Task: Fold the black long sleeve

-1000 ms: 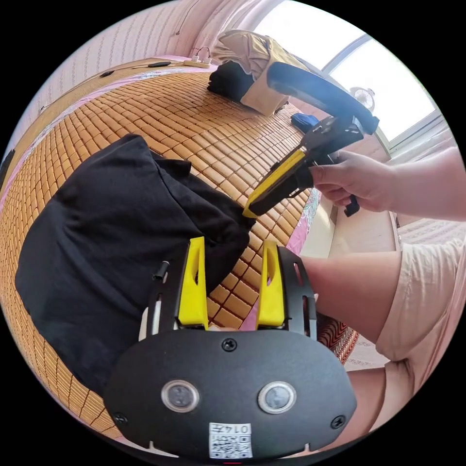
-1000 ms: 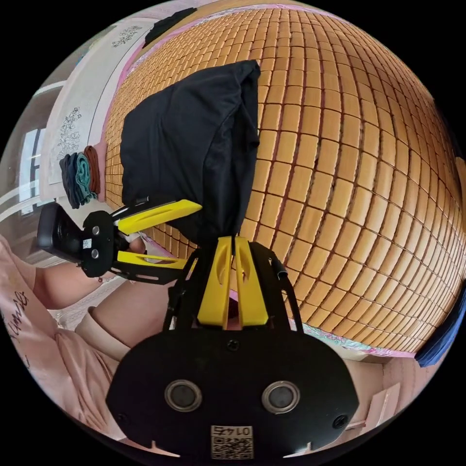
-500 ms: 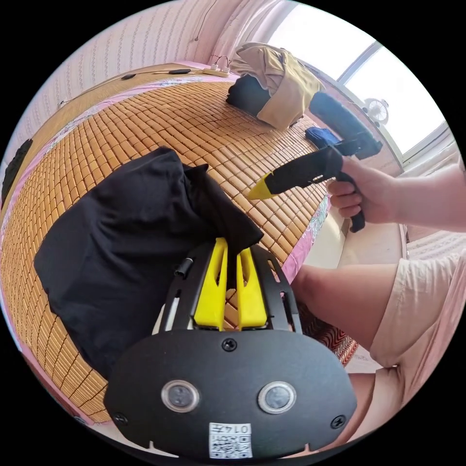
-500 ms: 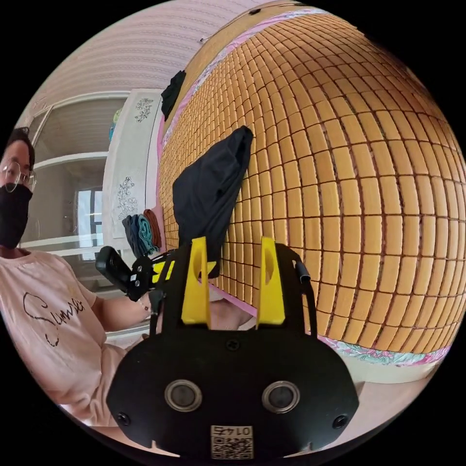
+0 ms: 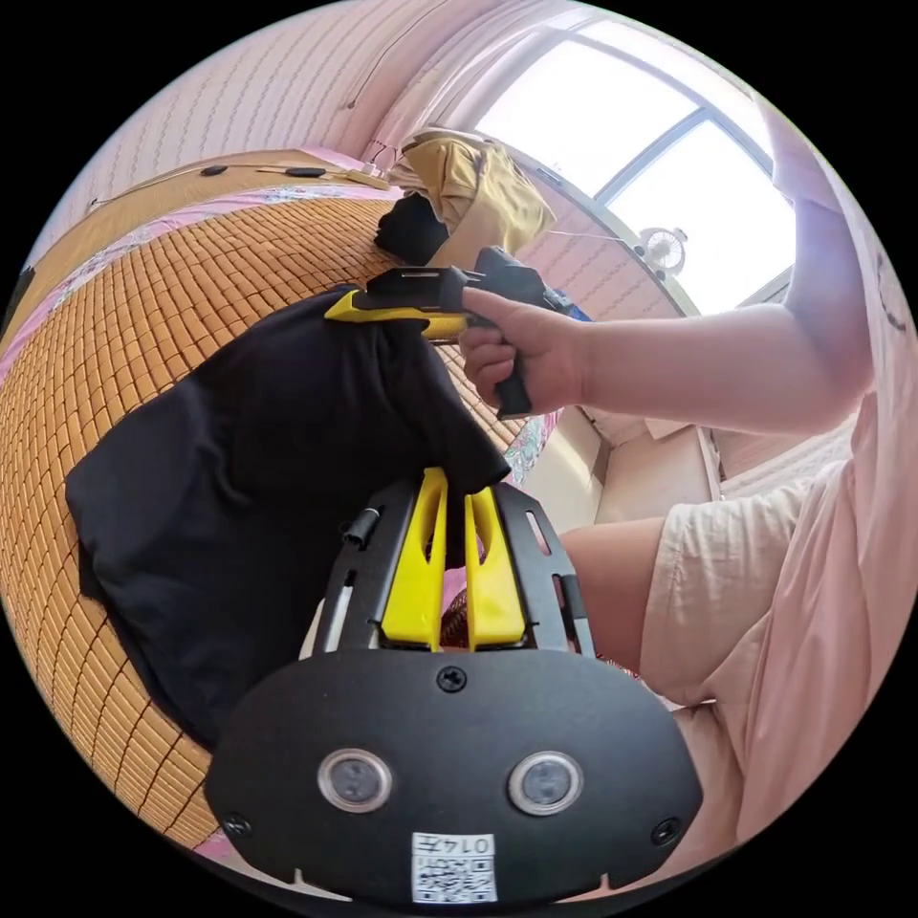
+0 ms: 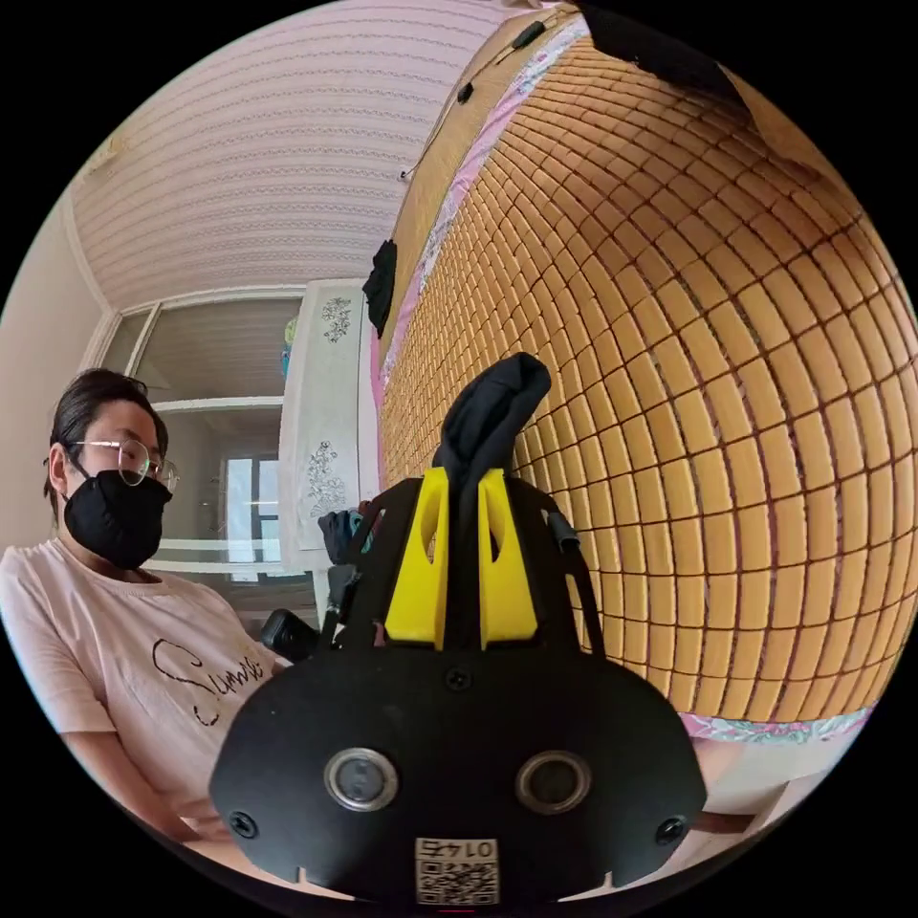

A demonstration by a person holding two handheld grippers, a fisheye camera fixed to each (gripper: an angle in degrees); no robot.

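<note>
The black long sleeve (image 5: 239,469) lies bunched on the bamboo mat (image 5: 115,306), partly lifted at its near side. My left gripper (image 5: 457,486) is shut on a corner of it near the mat's edge. In the left gripper view a hand holds my right gripper (image 5: 356,308) at the garment's upper edge, with its yellow jaws on the cloth. In the right gripper view my right gripper (image 6: 464,475) is shut on a fold of the black long sleeve (image 6: 492,402), which rises between the jaws. The rest of the garment is hidden behind that gripper's body.
A pile of tan and dark clothes (image 5: 469,186) sits at the far end of the mat below a bright window (image 5: 660,163). The person (image 6: 124,593) sits at the mat's edge (image 6: 765,727), a leg (image 5: 612,593) close to my left gripper. A dark item (image 6: 381,282) lies at the mat's far side.
My left gripper shut on the garment's corner and still holds it. My right gripper let go, moved to the garment's upper edge and shut on a fold there. Both cameras tilted.
</note>
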